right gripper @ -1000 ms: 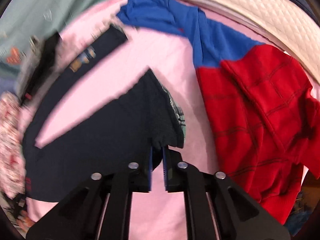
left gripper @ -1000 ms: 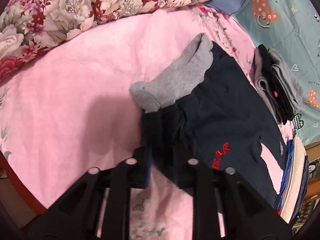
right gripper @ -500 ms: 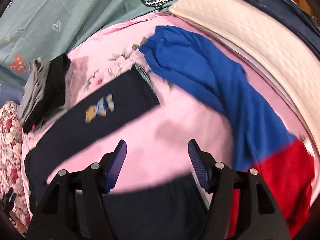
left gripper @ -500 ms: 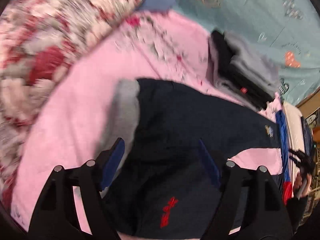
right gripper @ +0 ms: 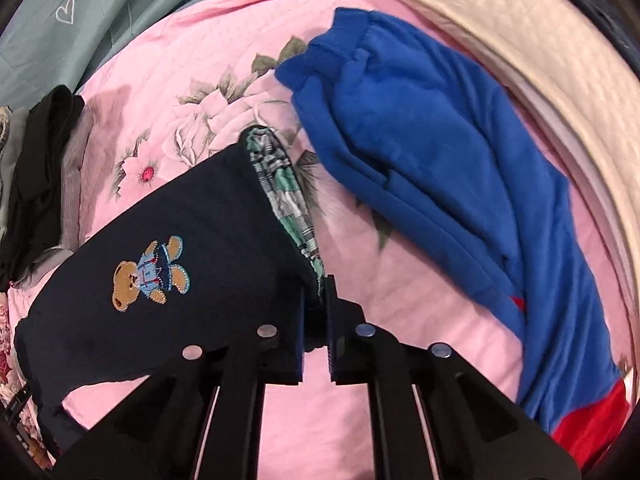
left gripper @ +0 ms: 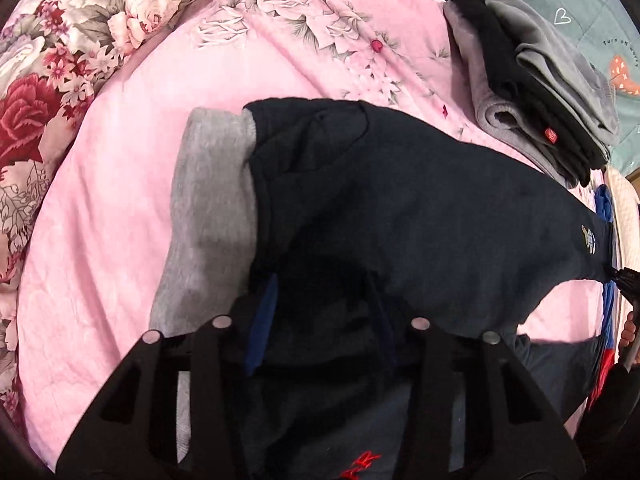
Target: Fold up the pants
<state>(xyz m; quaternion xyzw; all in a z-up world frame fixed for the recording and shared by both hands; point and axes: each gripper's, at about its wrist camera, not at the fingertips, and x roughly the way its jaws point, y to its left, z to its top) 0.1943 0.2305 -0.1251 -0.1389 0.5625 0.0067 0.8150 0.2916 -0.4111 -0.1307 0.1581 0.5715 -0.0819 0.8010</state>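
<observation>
Navy pants [left gripper: 420, 200] with a grey waistband [left gripper: 212, 200] lie spread on the pink bedspread [left gripper: 120, 200]. My left gripper [left gripper: 322, 292] points down at the waist end. Its jaws are closing, and bunched navy cloth fills the gap between the blue pads. In the right wrist view, the leg with the bear patch [right gripper: 150, 274] ends in a plaid-lined hem [right gripper: 286, 196]. My right gripper [right gripper: 315, 300] is closing on the corner of that hem, with cloth pinched between the pads. The right gripper also shows at the leg's end [left gripper: 626, 280].
A folded stack of grey and black clothes [left gripper: 540, 80] lies beyond the pants. A floral quilt [left gripper: 60, 60] runs along the left. A blue and red garment [right gripper: 440, 180] lies right of the hem, with a cream quilted pad [right gripper: 540, 60] behind it.
Both grippers let go of the pants, opened wide and moved across. The left has closed on cloth by the waistband, the right on the bear leg's hem.
</observation>
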